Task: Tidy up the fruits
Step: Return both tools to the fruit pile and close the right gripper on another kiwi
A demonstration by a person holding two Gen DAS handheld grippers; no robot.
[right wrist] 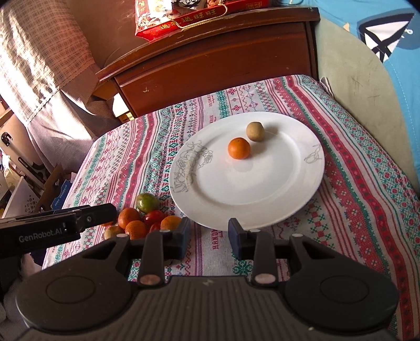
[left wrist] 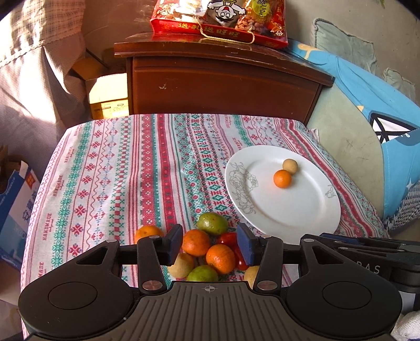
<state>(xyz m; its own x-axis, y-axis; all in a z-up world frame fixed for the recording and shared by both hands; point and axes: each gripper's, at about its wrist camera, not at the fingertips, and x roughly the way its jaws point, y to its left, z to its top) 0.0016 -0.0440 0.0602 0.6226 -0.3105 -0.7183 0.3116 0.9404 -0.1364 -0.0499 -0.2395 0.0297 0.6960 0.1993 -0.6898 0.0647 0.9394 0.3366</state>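
A white plate (left wrist: 302,209) (right wrist: 275,188) holds one orange (left wrist: 282,178) (right wrist: 239,148) and one brown kiwi-like fruit (left wrist: 290,166) (right wrist: 255,131). A pile of fruit lies on the cloth left of the plate: oranges (left wrist: 195,242) (right wrist: 128,217), green fruit (left wrist: 212,223) (right wrist: 146,202), red tomatoes (left wrist: 227,238) (right wrist: 154,216) and yellowish fruit (left wrist: 181,266). My left gripper (left wrist: 209,245) is open over the pile, fingers either side of the oranges. My right gripper (right wrist: 209,237) is open and empty above the cloth just before the plate's near rim.
The patterned tablecloth (left wrist: 118,170) covers a small table. A dark wooden cabinet (left wrist: 223,84) with a red snack bag (left wrist: 220,18) stands behind. Blue bedding (left wrist: 380,110) lies right. Cardboard boxes (left wrist: 15,199) stand left.
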